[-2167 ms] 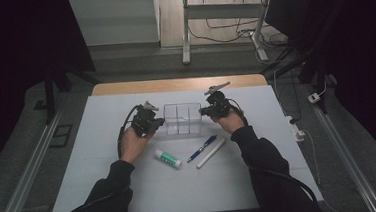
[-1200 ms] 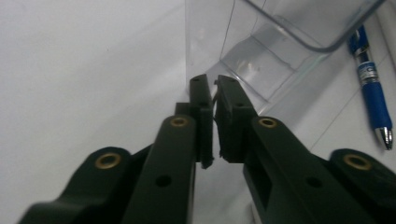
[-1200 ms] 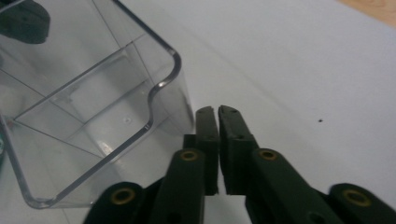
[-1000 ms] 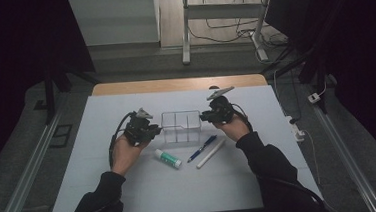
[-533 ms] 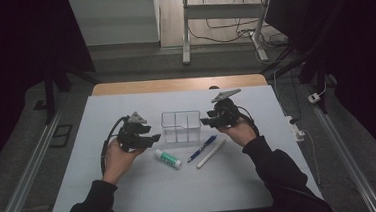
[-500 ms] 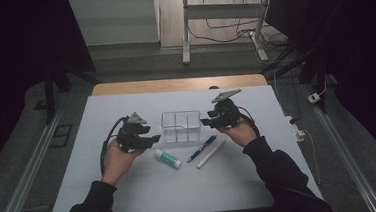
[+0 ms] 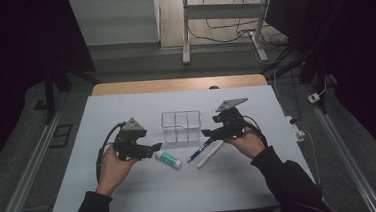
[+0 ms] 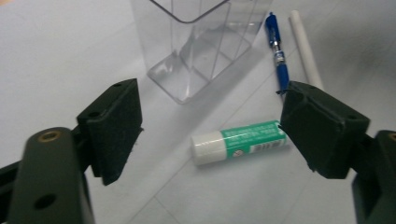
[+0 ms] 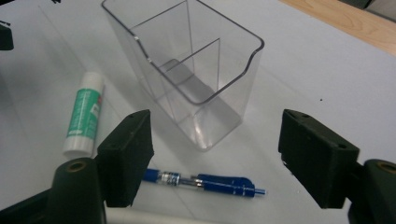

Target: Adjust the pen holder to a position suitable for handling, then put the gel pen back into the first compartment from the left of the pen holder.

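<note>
- The work surface was a white table (image 7: 132, 200) with a wooden strip along its far edge; grey floor, a metal rail at the left of the frame and cables at the upper right surrounded it, with dark curtains at both sides.
- A clear plastic divided organiser (image 7: 181, 126) stood upright at the frame's centre, empty.
- A green-and-white glue stick (image 7: 167, 159), a blue pen (image 7: 200, 149) and a white stick (image 7: 209, 155) lay just below it, the pen and white stick side by side.
- The left gripper (image 7: 151, 148) sat at centre left, beside the glue stick; its jaws had just been opening and stood wide, gripping nothing.
- The right gripper (image 7: 207, 132) sat at centre right, above the pen; its jaws had likewise just been opening, holding nothing.
- Against the earliest frame, both grippers had drawn outward from the organiser's sides; the organiser and the three items remained in place.
</note>
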{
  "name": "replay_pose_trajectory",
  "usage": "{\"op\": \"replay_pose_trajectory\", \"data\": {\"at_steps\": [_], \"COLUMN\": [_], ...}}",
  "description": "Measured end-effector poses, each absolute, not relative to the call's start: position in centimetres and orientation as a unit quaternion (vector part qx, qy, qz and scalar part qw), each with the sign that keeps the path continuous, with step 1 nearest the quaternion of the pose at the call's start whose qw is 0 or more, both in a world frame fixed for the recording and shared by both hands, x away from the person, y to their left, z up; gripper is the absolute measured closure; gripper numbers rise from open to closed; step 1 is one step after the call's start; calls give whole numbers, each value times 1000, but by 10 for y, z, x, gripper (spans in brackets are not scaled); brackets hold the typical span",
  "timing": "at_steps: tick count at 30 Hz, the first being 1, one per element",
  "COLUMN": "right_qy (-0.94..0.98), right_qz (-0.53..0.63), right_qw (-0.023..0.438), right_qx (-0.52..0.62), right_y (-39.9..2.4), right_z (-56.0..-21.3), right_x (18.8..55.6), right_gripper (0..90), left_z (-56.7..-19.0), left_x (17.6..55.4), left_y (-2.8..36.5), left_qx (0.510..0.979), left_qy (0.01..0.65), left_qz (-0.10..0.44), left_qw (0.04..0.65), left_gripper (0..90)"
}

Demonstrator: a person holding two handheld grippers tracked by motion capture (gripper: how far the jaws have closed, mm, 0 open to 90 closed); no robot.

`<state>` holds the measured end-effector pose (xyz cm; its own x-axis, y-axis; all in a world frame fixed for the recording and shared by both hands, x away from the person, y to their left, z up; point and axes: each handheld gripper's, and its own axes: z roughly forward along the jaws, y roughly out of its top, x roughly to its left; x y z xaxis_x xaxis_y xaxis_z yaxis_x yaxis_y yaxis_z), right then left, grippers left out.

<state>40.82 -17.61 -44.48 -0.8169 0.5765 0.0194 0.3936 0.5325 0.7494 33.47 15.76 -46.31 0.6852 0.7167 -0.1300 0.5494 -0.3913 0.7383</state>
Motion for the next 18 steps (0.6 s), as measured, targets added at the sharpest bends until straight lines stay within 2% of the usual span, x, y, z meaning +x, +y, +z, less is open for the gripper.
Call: {"op": "replay_pose_trajectory", "data": {"at_steps": [8, 11, 15, 18], "right_qy": [864, 864, 864, 864], "right_qz": [400, 396, 395, 393], "right_qw": [104, 95, 84, 92], "right_qx": [289, 297, 301, 299], "right_y": [-194, -201, -211, -218], "right_z": [-441, -442, -444, -445], "right_x": [381, 371, 357, 346], "right_gripper": [134, 53, 20, 0], "left_z": [-466, -467, -467, -466], "left_x": [334, 335, 335, 336], "left_y": [154, 153, 149, 145], "left_qx": [826, 830, 837, 841], "left_qy": [377, 366, 350, 347], "left_qz": [84, 76, 90, 93], "left_qw": [410, 414, 410, 406], "left_gripper": [45, 42, 34, 27]}}
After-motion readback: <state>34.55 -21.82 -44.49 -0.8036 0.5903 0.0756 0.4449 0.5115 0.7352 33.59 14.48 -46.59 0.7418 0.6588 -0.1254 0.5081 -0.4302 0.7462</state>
